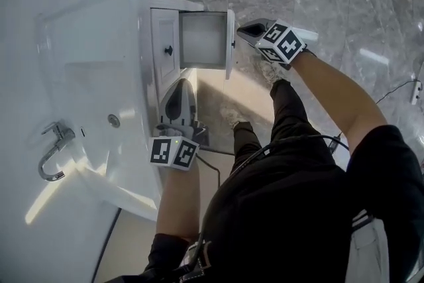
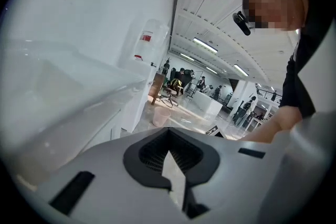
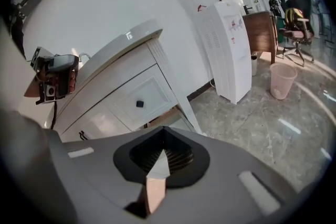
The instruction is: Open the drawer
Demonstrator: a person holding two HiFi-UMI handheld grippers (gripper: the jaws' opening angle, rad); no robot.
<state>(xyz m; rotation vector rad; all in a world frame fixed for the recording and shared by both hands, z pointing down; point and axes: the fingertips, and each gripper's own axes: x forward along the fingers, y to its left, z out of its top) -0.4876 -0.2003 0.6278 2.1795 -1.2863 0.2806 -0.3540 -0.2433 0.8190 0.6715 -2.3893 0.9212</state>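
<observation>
Head view: the drawer (image 1: 204, 40) stands pulled well out of the white cabinet (image 1: 156, 86), its grey inside bare, and the task is judged done. The right gripper (image 1: 244, 28) sits just beside the drawer's front panel (image 1: 230, 43) without touching it. The left gripper (image 1: 181, 84) hangs near the cabinet face, below the drawer in the picture. A second front with a black knob (image 1: 168, 50) is shut. The basin (image 1: 93, 96) and tap (image 1: 53, 149) fill the cabinet top. The drawer is judged stiff, light and free-running. Take hold at the small pull on its front panel (painted faces are likely slippery) and pull straight, not sideways. Left gripper view: the left gripper (image 2: 168, 139) has its jaws pressed together with nothing between them. The white cabinet lies to the left, and a bright hall with strip lights and distant people lies ahead. Right gripper view: the right gripper (image 3: 164, 141) is likewise closed and empty. The knob (image 3: 139, 104) shows on its shut front. Beyond stand a dispenser (image 3: 228, 50), a bin (image 3: 283, 78) and a chair (image 3: 294, 21). The floor (image 3: 273, 128) is glossy grey stone.
</observation>
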